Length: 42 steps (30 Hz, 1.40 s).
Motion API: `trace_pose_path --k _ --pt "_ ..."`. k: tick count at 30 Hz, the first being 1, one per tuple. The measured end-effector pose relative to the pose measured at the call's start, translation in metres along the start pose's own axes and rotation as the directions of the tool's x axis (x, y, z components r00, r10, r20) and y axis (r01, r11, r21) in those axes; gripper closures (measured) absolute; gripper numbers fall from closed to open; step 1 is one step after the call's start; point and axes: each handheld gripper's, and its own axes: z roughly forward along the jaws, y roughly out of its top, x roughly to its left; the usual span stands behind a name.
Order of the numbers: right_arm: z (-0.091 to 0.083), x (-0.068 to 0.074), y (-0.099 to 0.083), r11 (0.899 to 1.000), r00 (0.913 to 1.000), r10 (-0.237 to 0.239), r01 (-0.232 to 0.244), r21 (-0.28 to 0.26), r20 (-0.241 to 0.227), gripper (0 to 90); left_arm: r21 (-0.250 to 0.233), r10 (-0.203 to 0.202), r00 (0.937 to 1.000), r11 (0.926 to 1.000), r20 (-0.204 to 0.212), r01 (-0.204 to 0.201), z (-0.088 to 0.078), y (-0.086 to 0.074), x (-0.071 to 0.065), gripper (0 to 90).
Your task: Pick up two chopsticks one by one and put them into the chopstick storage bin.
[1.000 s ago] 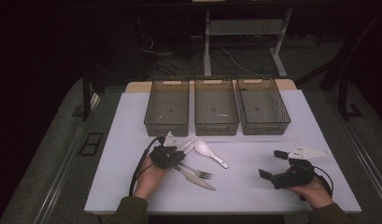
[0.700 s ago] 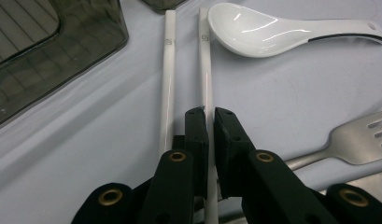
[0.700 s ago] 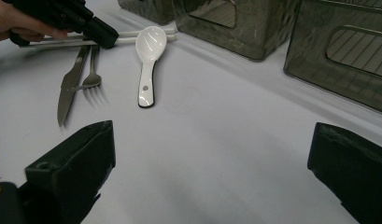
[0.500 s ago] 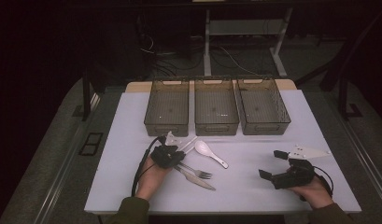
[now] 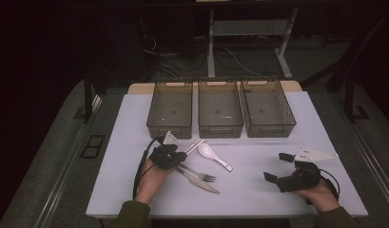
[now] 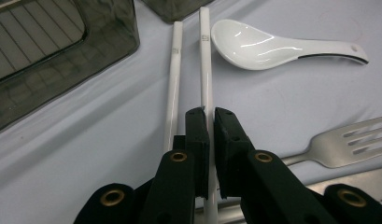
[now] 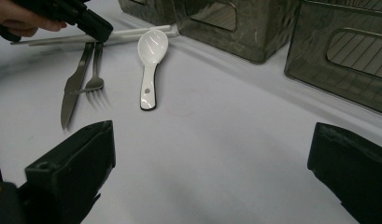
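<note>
Right gripper [image 5: 281,168]: nearest me, at the table's [image 5: 258,199] right front, jaws spread wide on nothing.
Left gripper [image 6: 211,122]: jaws drawn narrow around one chopstick [image 6: 206,70], low on the table; I read it as pinched, not yet lifted.
Second chopstick [image 6: 173,79]: just beside the held one, outside the jaws, free.
Knife [image 7: 73,86] and fork [image 7: 94,74]: side by side, right of the left gripper.
Spoon [image 5: 213,155]: white, beyond the fork, bowl toward the bins.
Bins [image 5: 220,107]: three in a row at the far edge, all empty as far as I see.
Step in hand: I judge it the pickup of a chopstick, likely for sorting into a bin.
Next move: I would lift straight, keeping clear of its twin.
Writing: a small mark near each chopstick's top, too small to read.
</note>
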Motion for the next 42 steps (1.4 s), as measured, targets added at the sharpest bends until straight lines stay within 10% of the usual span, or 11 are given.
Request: trace_pose_path --k 15,42 --pt "0.001 0.000 -0.001 1.000 1.0000 -0.002 0.002 -0.006 -0.003 0.9 -0.033 0.069 0.9937 0.9972 0.089 -0.067 -0.020 0.001 -0.002 84.0" --pt "0.001 0.000 -0.002 1.000 1.0000 -0.006 0.006 -0.005 -0.001 0.9 -0.102 0.080 0.9916 0.9923 0.101 -0.070 -0.051 0.010 0.006 84.0"
